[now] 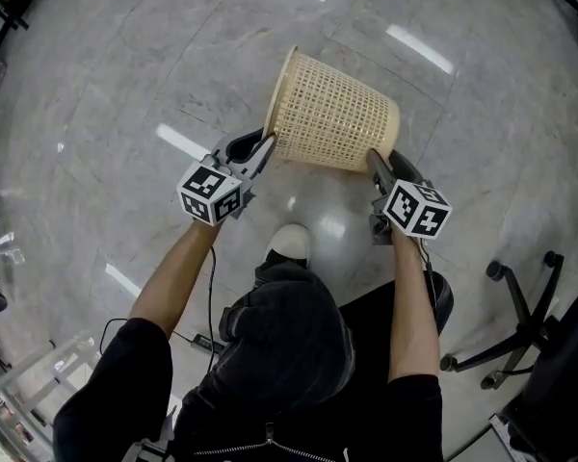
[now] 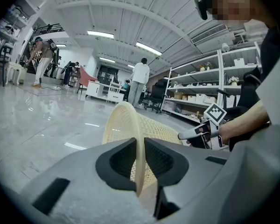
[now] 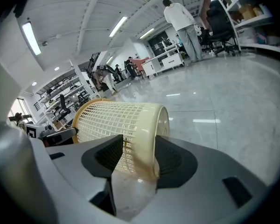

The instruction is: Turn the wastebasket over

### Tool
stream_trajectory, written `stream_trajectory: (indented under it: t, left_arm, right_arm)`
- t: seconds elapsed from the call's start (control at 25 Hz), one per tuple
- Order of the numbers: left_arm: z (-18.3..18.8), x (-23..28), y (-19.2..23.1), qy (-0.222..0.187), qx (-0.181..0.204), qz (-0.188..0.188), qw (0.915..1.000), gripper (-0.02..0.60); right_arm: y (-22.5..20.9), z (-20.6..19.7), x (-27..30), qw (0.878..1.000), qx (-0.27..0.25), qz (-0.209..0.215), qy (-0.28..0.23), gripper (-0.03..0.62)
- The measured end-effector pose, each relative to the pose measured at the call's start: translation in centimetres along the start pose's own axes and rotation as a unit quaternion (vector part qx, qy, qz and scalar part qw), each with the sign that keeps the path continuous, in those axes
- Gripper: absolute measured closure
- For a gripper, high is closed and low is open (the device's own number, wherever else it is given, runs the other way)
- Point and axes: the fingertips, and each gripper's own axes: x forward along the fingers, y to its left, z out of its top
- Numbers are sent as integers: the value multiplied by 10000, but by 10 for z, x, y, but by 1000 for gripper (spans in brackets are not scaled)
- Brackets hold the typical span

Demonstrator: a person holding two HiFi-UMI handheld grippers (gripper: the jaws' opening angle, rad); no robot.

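Wide bare floor is seen past the wastebasket and to its left, so lots of room is found there. Both ends of the basket are taken up by the left gripper and the right gripper. Below it, the way is blocked by a shoe. The lower right corner is filled by a chair base, and the lower left corner by a clear plastic thing.
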Motion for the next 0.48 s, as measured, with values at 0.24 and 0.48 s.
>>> stream_trajectory:
  t: [0.24,0.48]
  left_arm:
    - [-4,32,-30,-128,-263,-319,9991,526]
    - [-22,71,-78,32,-431,-822,9957,525]
  right_arm:
    - [-27,32,-37,9978,-486,-411,-170,396]
    - [-56,70,-92,9883,-1081,-1020,-331,396]
